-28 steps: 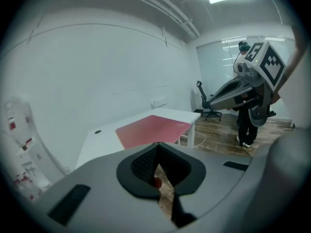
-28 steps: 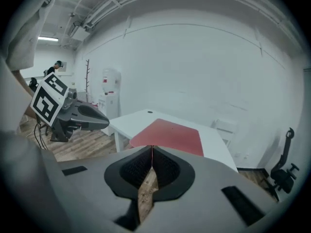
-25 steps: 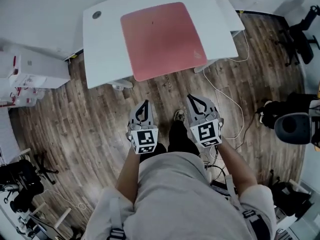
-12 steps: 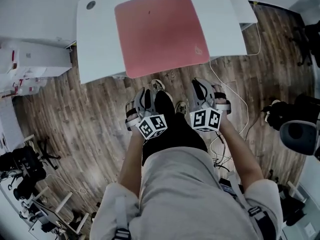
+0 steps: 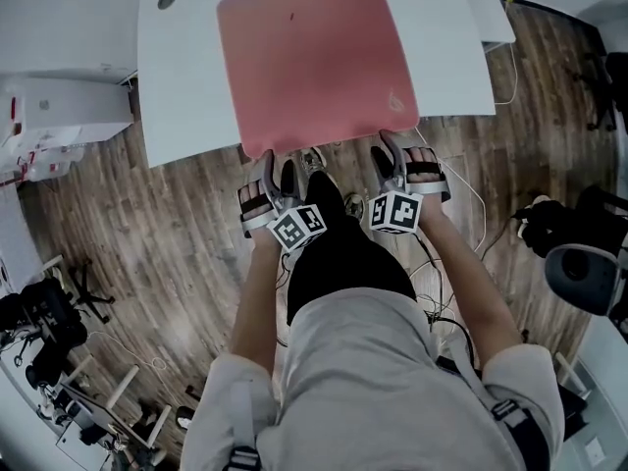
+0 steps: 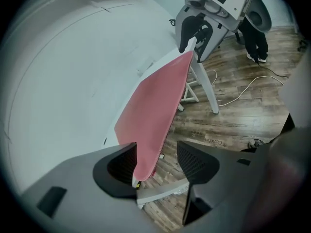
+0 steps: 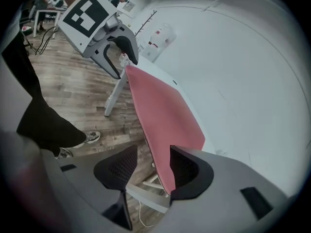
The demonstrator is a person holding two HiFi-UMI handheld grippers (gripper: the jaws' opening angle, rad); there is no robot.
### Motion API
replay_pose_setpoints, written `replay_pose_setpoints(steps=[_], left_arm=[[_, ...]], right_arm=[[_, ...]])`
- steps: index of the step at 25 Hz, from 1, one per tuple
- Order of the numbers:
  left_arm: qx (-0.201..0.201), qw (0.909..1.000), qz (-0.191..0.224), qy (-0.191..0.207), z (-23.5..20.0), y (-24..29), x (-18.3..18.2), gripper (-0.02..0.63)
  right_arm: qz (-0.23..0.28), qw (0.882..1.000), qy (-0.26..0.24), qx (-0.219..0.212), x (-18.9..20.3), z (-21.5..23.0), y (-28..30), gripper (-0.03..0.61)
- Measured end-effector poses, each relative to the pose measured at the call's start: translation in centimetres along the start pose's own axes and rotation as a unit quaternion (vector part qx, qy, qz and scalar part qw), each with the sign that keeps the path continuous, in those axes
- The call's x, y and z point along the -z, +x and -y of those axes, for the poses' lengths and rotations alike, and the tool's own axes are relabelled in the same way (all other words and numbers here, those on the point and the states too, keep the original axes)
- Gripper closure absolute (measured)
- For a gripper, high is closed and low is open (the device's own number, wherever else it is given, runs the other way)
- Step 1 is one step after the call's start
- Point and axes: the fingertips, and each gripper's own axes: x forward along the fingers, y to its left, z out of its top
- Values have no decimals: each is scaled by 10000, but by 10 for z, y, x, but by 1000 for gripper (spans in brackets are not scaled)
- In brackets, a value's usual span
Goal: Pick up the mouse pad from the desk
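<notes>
Mouse pad (image 5: pixel 312 57): red, lay flat on the white desk (image 5: pixel 182 96), with its near edge reaching the desk's front edge.
Left gripper (image 5: pixel 275 165): jaws stood apart and were opening; the pad's near left corner sat between them, close against one jaw, unclamped.
Right gripper (image 5: pixel 391 152): jaws stood apart and were opening; the pad's near right corner sat between them, just beside one jaw, unclamped.
Floor (image 5: pixel 147 224): wood planks showed below the desk.

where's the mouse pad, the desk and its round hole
mouse pad (image 5: pixel 314 62), head view, middle of its pink top
desk (image 5: pixel 182 86), head view, bare white top
round hole (image 5: pixel 167 0), head view, its dark centre
</notes>
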Motion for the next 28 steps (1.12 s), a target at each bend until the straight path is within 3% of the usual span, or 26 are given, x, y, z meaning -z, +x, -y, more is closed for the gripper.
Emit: replay_pose_setpoints(steps=[6, 10, 17, 18, 21, 23, 28], left_arm=[[281, 9990, -224, 272, 11, 24, 11, 362], [136, 9986, -253, 442, 3, 31, 13, 362], [239, 9986, -198, 434, -12, 39, 10, 368], [283, 9986, -104, 428, -12, 39, 7, 389], [296, 9988, 172, 342, -22, 28, -6, 541], [300, 9987, 231, 338, -28, 25, -10, 566], [676, 9969, 50, 389, -24, 29, -12, 583]], right_arm=[[-120, 9994, -311, 31, -3, 2, 26, 348], [-197, 9985, -519, -14, -4, 1, 37, 348], [-244, 9986, -462, -54, -6, 7, 44, 350], [-254, 9988, -408, -98, -7, 9, 45, 351], [-217, 9994, -189, -192, -11, 12, 40, 405], [-165, 9997, -163, -118, -15, 17, 35, 488], [-219, 9996, -51, -179, -20, 27, 34, 512]])
